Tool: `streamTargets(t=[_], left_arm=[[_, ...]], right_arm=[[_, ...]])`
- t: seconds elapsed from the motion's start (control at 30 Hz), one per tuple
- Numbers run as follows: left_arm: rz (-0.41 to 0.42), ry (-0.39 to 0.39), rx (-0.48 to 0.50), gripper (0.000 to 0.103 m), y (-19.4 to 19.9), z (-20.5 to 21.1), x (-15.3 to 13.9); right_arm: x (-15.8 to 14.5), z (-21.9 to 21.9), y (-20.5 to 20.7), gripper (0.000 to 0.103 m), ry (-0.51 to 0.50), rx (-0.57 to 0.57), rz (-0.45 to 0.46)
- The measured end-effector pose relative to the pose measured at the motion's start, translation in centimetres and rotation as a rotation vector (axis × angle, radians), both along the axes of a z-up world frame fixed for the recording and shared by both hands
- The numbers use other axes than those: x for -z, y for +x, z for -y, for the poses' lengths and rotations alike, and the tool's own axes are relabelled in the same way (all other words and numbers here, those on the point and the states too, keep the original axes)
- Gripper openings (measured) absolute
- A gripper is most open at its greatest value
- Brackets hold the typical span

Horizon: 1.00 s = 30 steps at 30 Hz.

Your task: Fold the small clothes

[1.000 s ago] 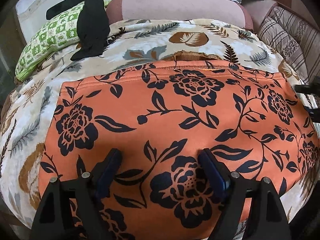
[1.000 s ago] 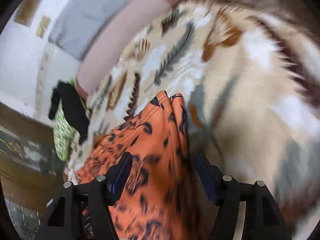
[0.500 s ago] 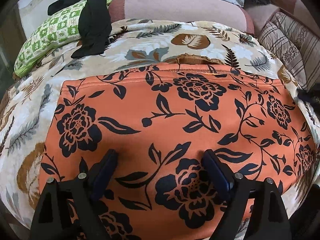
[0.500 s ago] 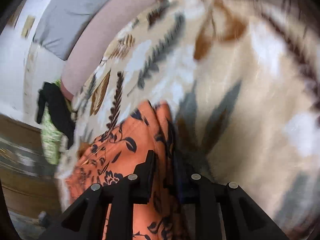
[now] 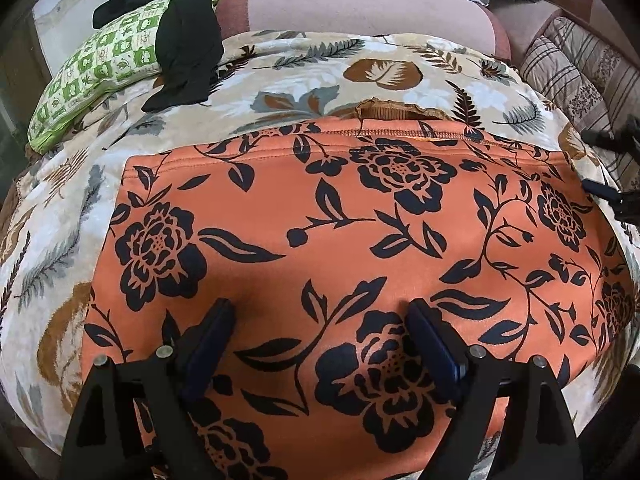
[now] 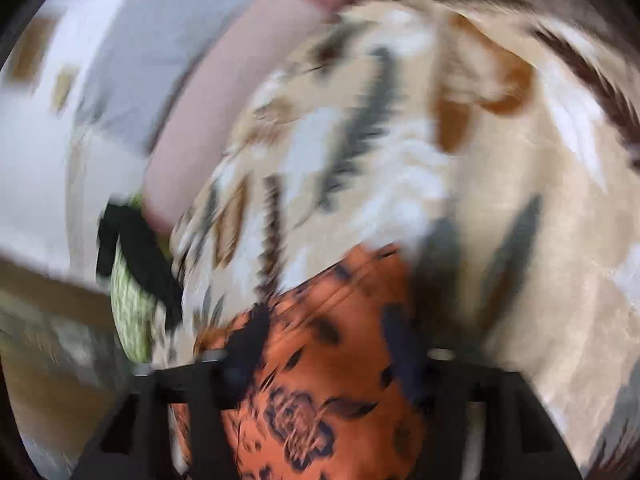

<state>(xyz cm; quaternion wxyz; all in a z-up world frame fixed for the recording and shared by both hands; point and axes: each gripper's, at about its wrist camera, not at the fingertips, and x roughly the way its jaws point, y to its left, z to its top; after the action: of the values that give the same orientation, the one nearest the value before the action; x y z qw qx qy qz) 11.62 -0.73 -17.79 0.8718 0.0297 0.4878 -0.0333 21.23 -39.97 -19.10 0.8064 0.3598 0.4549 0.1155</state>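
Spread over a sofa, a beige leaf-print blanket (image 5: 280,64) is serving as the work surface, and an orange garment with black flowers (image 5: 320,220) is lying flat across it.

Nearest the left wrist camera, the left gripper (image 5: 320,320) is hanging over the garment's near part with its jaws standing wide apart; the cloth is lying smooth beneath them and nothing is being pinched. Whether the tips are resting on the fabric cannot be told. At three o'clock in that view, the right gripper (image 5: 604,164) is showing at the garment's right edge.

In the right wrist view, which is badly blurred, the right gripper (image 6: 328,332) is opening its jaws, with the garment's (image 6: 328,360) corner lying between them; the pads are not pressing on it.

Farther off, at eleven o'clock in the left view, a black cloth (image 5: 184,32) is draping over a green checked pillow (image 5: 96,76). At twelve o'clock a pink sofa backrest (image 5: 360,8) is rising behind the blanket, and at two o'clock a striped cushion (image 5: 572,68) is lying.
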Motion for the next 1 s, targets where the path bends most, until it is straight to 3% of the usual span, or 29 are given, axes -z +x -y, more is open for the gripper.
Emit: streamTargets(t=[0.03, 0.07, 0.1, 0.17, 0.2, 0.27, 0.37, 0.5, 0.6, 0.93, 1.0], left_arm=[[-0.003, -0.002, 0.001, 0.088, 0.0, 0.0, -0.1], [-0.006, -0.003, 0.003, 0.088, -0.1, 0.0, -0.2], [-0.006, -0.005, 0.007, 0.088, -0.3, -0.1, -0.5], [0.009, -0.009, 0.009, 0.088, -0.9, -0.4, -1.2], [0.021, -0.013, 0.001, 0.088, -1.2, -0.7, -1.6], [0.028, -0.031, -0.015, 0.088, -1.6, -1.3, -2.1], [0.048, -0.059, -0.041, 0.088, -2.5, -2.2, -2.7], [0.045, -0.064, -0.046, 0.088, -3.2, -2.4, -2.6], [0.03, -0.06, -0.035, 0.088, -3.2, -1.8, -2.2], [0.039, -0.024, 0.001, 0.088, -2.9, 0.6, -2.0], [0.059, -0.021, -0.002, 0.088, -3.0, 0.7, -2.2]], right_arm=[[0.1, -1.0, 0.1, 0.075, -0.041, -0.051, 0.0], [0.9, -1.3, 0.2, 0.075, -0.128, -0.042, -0.042], [2.0, -0.8, 0.5, 0.074, -0.147, 0.013, -0.105], [2.0, 0.7, -0.9, 0.07, -0.016, 0.161, -0.13], [1.0, 0.3, -1.6, 0.07, -0.028, 0.163, -0.122], [-1.2, -2.0, -2.7, 0.07, -0.066, 0.058, -0.07], [-2.9, -3.9, -6.9, 0.071, 0.005, 0.033, -0.019], [-0.2, -4.1, -15.6, 0.071, 0.165, 0.116, -0.069], [2.9, -3.7, -19.5, 0.071, 0.238, 0.184, -0.151], [5.9, 1.4, -18.5, 0.071, 0.394, 0.416, -0.12], [5.1, 1.5, -18.0, 0.069, 0.392, 0.401, -0.074]])
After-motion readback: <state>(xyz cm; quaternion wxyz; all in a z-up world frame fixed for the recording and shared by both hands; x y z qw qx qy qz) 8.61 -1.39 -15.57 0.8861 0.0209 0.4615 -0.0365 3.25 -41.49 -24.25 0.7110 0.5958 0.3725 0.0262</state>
